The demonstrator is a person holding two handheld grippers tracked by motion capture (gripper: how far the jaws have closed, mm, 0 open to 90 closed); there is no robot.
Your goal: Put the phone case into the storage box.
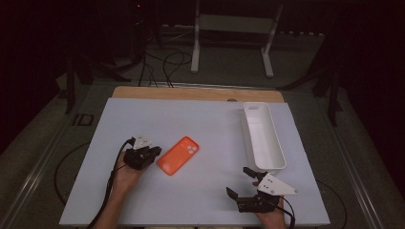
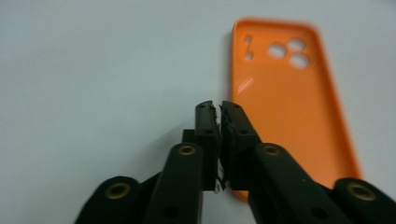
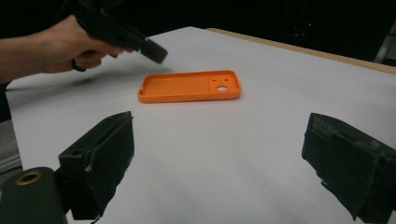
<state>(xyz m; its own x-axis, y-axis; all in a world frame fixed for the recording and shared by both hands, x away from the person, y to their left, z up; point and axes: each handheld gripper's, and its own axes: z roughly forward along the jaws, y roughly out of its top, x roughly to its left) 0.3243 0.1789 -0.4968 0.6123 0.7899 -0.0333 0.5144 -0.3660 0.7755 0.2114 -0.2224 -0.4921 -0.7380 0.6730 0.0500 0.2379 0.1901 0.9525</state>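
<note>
An orange phone case [image 1: 178, 155] lies hollow side up on the white mat, left of the middle. My left gripper [image 1: 154, 152] sits just left of the case's near end, pointing at it. In the left gripper view its jaws [image 2: 219, 106] stand together with only a hairline gap and nothing between them, and the case [image 2: 285, 102] lies to their right. My right gripper [image 1: 239, 182] rests near the front right edge, jaws wide apart and empty. The right gripper view looks between its jaws [image 3: 224, 163] toward the case [image 3: 189, 86] and the left gripper [image 3: 156, 51] held in a hand above it.
A long white tray [image 1: 261, 133], empty, runs front to back on the right side of the mat [image 1: 200, 200]. A wooden table edge [image 1: 191, 93] shows behind the mat. A white frame stand [image 1: 234, 28] and cables lie on the dark floor beyond.
</note>
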